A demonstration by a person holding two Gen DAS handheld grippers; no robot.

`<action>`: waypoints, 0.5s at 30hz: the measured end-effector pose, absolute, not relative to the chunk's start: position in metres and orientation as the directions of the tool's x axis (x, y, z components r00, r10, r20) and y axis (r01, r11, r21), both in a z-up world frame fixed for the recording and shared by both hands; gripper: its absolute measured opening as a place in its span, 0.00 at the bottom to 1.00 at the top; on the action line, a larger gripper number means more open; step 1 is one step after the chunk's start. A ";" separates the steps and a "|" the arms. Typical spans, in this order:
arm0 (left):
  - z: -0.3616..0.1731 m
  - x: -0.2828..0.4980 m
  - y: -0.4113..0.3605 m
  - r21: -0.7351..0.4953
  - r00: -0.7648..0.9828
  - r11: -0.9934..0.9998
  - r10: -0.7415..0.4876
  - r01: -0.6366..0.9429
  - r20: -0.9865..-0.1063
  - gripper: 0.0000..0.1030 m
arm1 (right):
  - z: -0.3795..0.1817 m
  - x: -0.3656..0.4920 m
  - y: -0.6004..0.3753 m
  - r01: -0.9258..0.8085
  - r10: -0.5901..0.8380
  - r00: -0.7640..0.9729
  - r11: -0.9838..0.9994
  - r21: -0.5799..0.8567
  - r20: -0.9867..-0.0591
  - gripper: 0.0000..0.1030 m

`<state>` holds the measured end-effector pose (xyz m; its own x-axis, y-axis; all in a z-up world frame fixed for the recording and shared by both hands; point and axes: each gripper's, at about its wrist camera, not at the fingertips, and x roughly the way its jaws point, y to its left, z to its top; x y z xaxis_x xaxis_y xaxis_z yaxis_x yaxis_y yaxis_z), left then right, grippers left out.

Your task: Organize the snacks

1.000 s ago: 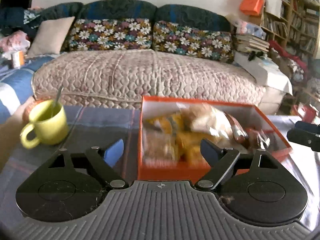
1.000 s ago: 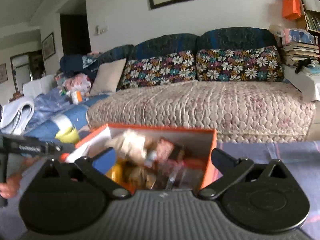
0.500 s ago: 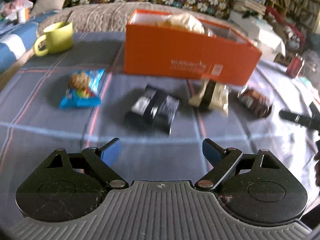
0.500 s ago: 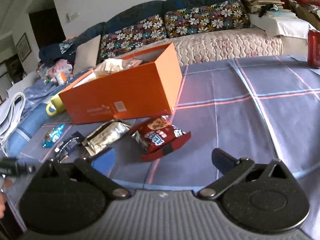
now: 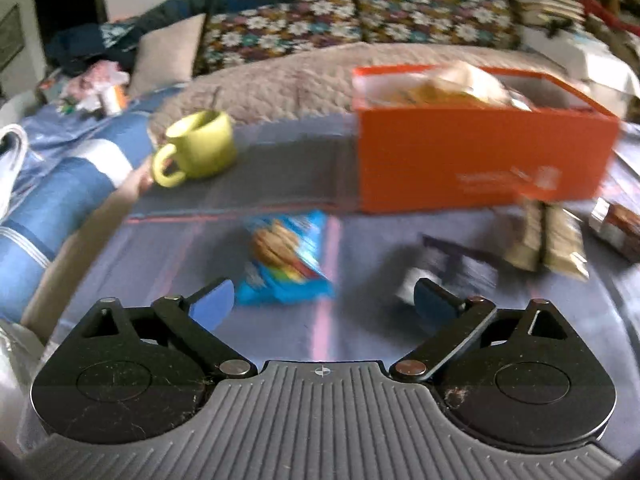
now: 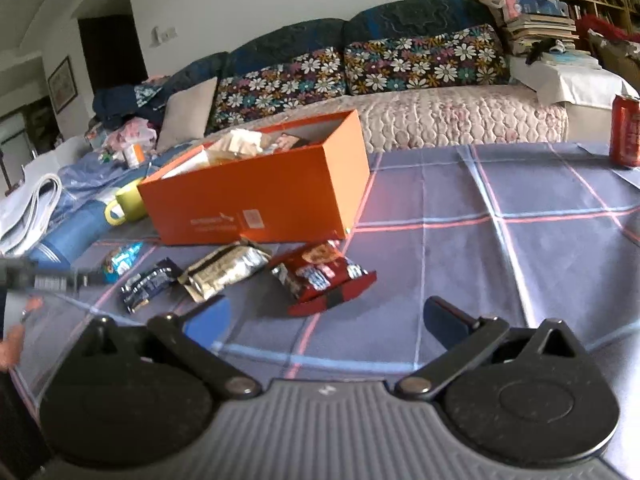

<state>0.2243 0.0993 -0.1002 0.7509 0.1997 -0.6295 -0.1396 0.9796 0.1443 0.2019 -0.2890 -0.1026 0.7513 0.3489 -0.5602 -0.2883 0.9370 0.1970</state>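
Note:
An orange box (image 5: 480,156) (image 6: 260,200) holding several snacks stands on the checked tablecloth. In front of it lie a blue cookie packet (image 5: 286,258) (image 6: 120,258), a black packet (image 5: 448,272) (image 6: 150,282), a beige-silver packet (image 5: 548,240) (image 6: 224,268) and a dark red cookie packet (image 5: 618,226) (image 6: 320,270). My left gripper (image 5: 322,304) hovers just short of the blue packet, its jaws opening with nothing between them. My right gripper (image 6: 326,318) stands open and empty, a little short of the red packet.
A yellow-green mug (image 5: 198,146) (image 6: 128,202) sits left of the box near the table's left edge. A red can (image 6: 625,130) stands far right. A sofa (image 6: 440,112) with flowered cushions runs behind the table. Bare cloth (image 6: 520,248) lies right of the snacks.
Both views dropped from looking over the box at the sofa to the table in front of it. The left view then swung left toward the blue packet, and its jaws spread wider.

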 end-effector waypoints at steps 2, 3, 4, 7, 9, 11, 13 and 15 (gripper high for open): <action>-0.102 0.246 0.117 0.151 0.738 0.975 0.223 -0.164 -0.636 0.74 | -0.106 0.204 -0.292 -0.269 0.339 0.746 0.941 0.206 -0.573 1.00; -0.104 0.257 0.124 0.152 0.730 0.974 0.229 -0.170 -0.644 0.74 | -0.108 0.206 -0.293 -0.260 0.338 0.742 0.941 0.216 -0.579 1.00; -0.108 0.271 0.129 0.157 0.718 0.972 0.236 -0.176 -0.655 0.74 | -0.109 0.208 -0.293 -0.254 0.340 0.738 0.940 0.226 -0.583 1.00; -0.126 0.302 0.136 0.213 0.672 0.960 0.278 -0.180 -0.686 0.59 | -0.113 0.213 -0.290 -0.250 0.346 0.726 0.938 0.240 -0.594 1.00; -0.133 0.305 0.140 0.213 0.676 0.958 0.285 -0.191 -0.679 0.29 | -0.114 0.215 -0.285 -0.258 0.344 0.721 0.939 0.228 -0.601 1.00; -0.131 0.295 0.143 0.141 0.677 0.973 0.227 -0.180 -0.700 0.12 | -0.114 0.218 -0.280 -0.266 0.345 0.717 0.939 0.220 -0.606 1.00; -0.130 0.276 0.139 0.096 0.689 0.983 0.176 -0.154 -0.703 0.11 | -0.113 0.223 -0.273 -0.279 0.355 0.715 0.935 0.220 -0.603 1.00; -0.132 0.251 0.128 0.103 0.692 0.986 0.163 -0.127 -0.703 0.12 | -0.111 0.231 -0.263 -0.286 0.357 0.717 0.934 0.214 -0.599 1.00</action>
